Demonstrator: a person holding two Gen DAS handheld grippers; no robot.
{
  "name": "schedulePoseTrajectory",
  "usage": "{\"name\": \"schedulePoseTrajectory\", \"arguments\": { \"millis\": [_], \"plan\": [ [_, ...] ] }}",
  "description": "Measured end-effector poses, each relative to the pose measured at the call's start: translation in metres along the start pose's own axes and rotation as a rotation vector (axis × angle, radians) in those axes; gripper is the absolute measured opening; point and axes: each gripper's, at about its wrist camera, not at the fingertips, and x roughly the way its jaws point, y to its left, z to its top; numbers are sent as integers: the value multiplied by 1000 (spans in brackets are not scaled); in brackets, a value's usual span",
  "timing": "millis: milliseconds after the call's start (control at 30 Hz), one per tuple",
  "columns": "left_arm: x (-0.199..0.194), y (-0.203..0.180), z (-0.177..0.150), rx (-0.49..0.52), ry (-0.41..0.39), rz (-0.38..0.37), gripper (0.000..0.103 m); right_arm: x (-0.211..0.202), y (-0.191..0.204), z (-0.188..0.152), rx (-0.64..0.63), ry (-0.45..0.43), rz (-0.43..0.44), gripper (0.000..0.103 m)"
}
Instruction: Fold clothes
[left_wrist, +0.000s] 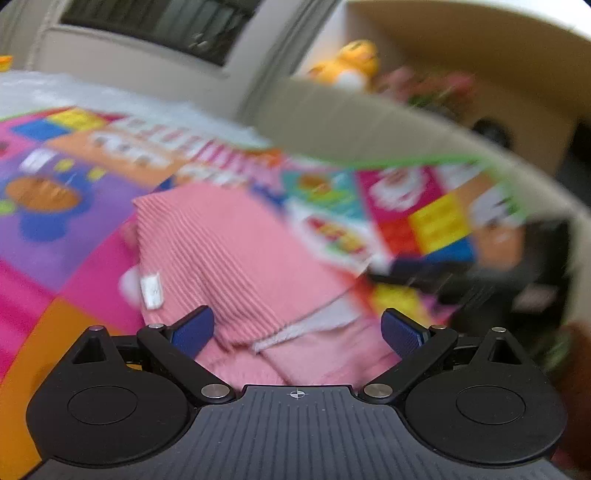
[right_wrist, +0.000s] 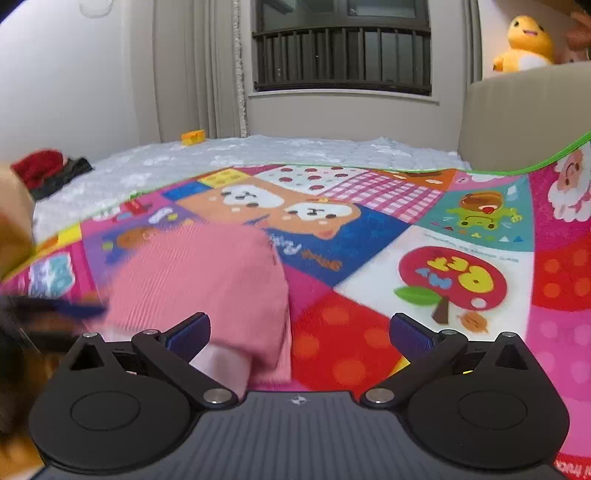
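In the middle of both frames, the pink top (left_wrist: 236, 258) is lying partly folded on the mat (right_wrist: 406, 236), both grippers' fingers (left_wrist: 192, 330) gaping wide, holding nothing.

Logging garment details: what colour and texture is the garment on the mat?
Pink, finely ribbed garment; clearest in the left wrist view, lying on the patchwork mat.

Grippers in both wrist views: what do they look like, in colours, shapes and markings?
Both match: the left gripper and right gripper have black linkage arms with silver pivot pins, blue ribbed finger pads, two round black discs, and a ridged dark grey body with a small crosshair mark.
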Motion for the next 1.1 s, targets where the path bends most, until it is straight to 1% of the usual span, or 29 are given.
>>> {"name": "schedulePoseTrajectory", "arguments": {
  "millis": [67, 100, 167, 367, 567, 600, 700, 800, 833, 933, 1000, 1033, 1100],
  "plan": [
    [4, 2, -2, 5, 13, 69, 100, 18, 3, 4, -16, 16, -39, 103],
    [5, 5, -2, -4, 17, 84, 100, 27, 5, 6, -24, 24, -58, 103],
    [4, 10, -2, -22, 18, 87, 100, 45, 9, 9, -40, 40, -96, 103],
    [5, 3, -4, 22, 20, 94, 100, 96, 18, 20, -85, 86, -208, 103],
    [2, 11, -3, -11, 12, 70, 100, 40, -7, 2, 36, 69, -141, 103],
    [2, 11, -3, -11, 10, 69, 100, 33, -7, -5, 13, 73, -163, 103],
    [0, 12, -3, -16, 2, 67, 100, 21, -1, -25, -71, 118, -216, 103],
    [-5, 16, -4, -47, -33, 49, 100, 17, 15, -38, -79, 156, -135, 103],
    [-8, 20, -3, -69, -49, 45, 100, 16, 24, -39, -94, 149, -114, 103],
    [-13, 33, -2, -152, -80, 46, 100, 12, 51, -39, -198, 110, -76, 103],
    [-14, 36, -2, -176, -88, 39, 100, 10, 60, -42, -253, 98, -82, 103],
    [-15, 35, -2, -171, -89, 41, 100, 9, 60, -43, -253, 99, -92, 103],
    [-14, 31, -2, -149, -87, 55, 100, 6, 53, -47, -213, 116, -110, 103]
  ]
}}
